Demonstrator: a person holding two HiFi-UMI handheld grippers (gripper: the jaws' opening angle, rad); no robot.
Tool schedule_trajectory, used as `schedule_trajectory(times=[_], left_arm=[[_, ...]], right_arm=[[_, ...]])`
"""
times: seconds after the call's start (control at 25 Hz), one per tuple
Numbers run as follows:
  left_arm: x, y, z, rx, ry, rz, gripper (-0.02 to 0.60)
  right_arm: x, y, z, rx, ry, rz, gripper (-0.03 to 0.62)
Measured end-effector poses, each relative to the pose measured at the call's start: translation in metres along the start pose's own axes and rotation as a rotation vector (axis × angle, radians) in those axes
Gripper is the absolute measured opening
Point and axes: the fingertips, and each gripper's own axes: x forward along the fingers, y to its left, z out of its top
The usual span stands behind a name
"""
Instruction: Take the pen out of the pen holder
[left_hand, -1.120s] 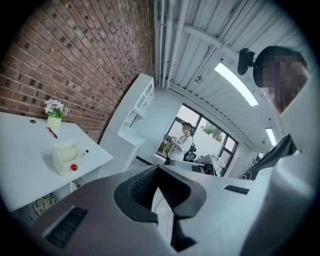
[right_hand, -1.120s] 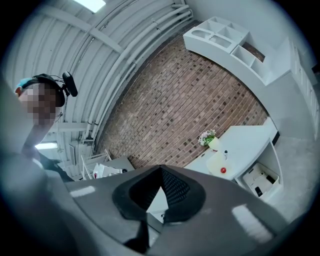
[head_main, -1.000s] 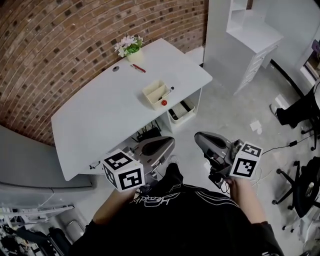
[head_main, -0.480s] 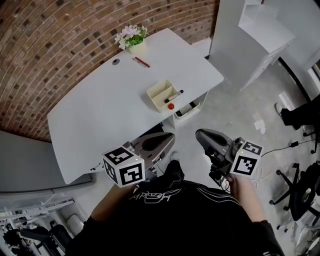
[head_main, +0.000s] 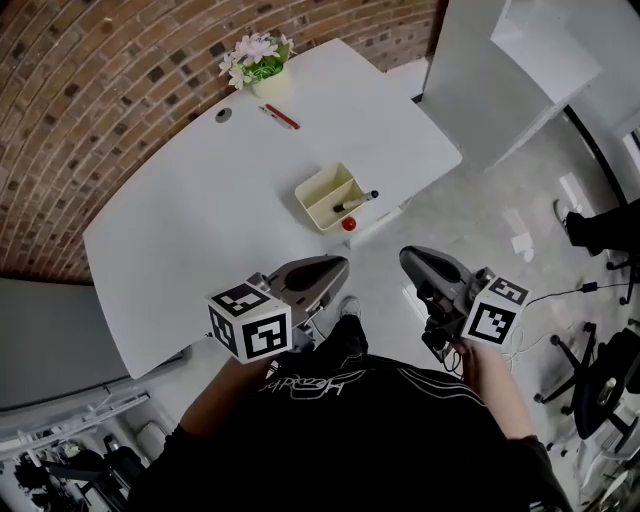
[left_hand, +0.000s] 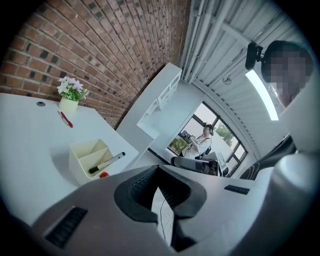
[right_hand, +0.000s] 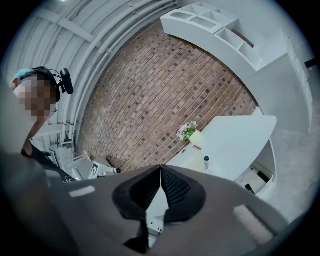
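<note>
Toward the counter's (head_main: 200, 220) near right edge, head view: cream pen holder (head_main: 328, 196) with two compartments. Black-and-white pen (head_main: 356, 201) lying slantwise in the compartment nearer that edge, one end poking over the rim. Just beside the holder, at the very edge, a small red thing (head_main: 348, 224). At the far corner, a flower pot (head_main: 258, 62) against the brick wall (head_main: 90, 90). Close by it, flat on the counter, a red pen (head_main: 281, 117). Off the counter, over the floor and well short of the holder: left gripper (head_main: 335, 268) and right gripper (head_main: 412, 262). Side by side, both aimed toward the counter, each with its marker cube at the person's end.

Left gripper view: jaws clenched, pads meeting at the tips, nothing caught between. Beyond them to the left, the same holder (left_hand: 89, 157) near the counter's edge, pen (left_hand: 107, 162) resting aslant inside. Red thing (left_hand: 103, 175) at the holder's base, touching or just apart, cannot tell which. Farther back, flower pot (left_hand: 70, 97) and red pen (left_hand: 65, 119).

Right gripper view: clenched as well, ribbed pads pressed together, empty. Past the tips, the counter (right_hand: 235, 137) with the flower pot (right_hand: 189, 132) at its far corner by the brick wall. Holder and pen too small here to make out.
</note>
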Motion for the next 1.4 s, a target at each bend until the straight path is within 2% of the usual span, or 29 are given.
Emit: schedule_trajectory(times=[0.32, 0.4, 0.6, 0.72, 1.16, 1.24, 1.4], left_arm=[[0.008, 0.038, 0.007, -0.051, 0.018, 0.020, 0.003], [0.009, 0.046, 0.008, -0.063, 0.023, 0.022, 0.003], [0.009, 0.066, 0.012, -0.089, 0.026, 0.032, 0.003], [0.010, 0.074, 0.014, -0.099, 0.027, 0.033, 0.003], [0.006, 0.103, 0.024, -0.126, 0.028, 0.036, 0.003], [0.006, 0.108, 0.025, -0.130, 0.028, 0.036, 0.003], [0.004, 0.119, 0.028, -0.142, 0.028, 0.044, 0.003]], right_arm=[[0.028, -0.035, 0.002, 0.013, 0.024, -0.046, 0.017], [0.035, -0.044, 0.001, 0.015, 0.030, -0.066, 0.057], [0.051, -0.062, -0.003, 0.021, 0.047, -0.099, 0.064], [0.059, -0.072, -0.004, 0.016, 0.049, -0.121, 0.098], [0.080, -0.117, -0.015, -0.082, 0.097, -0.242, 0.101], [0.084, -0.123, -0.018, -0.093, 0.110, -0.252, 0.135], [0.093, -0.135, -0.023, -0.099, 0.112, -0.270, 0.143]])
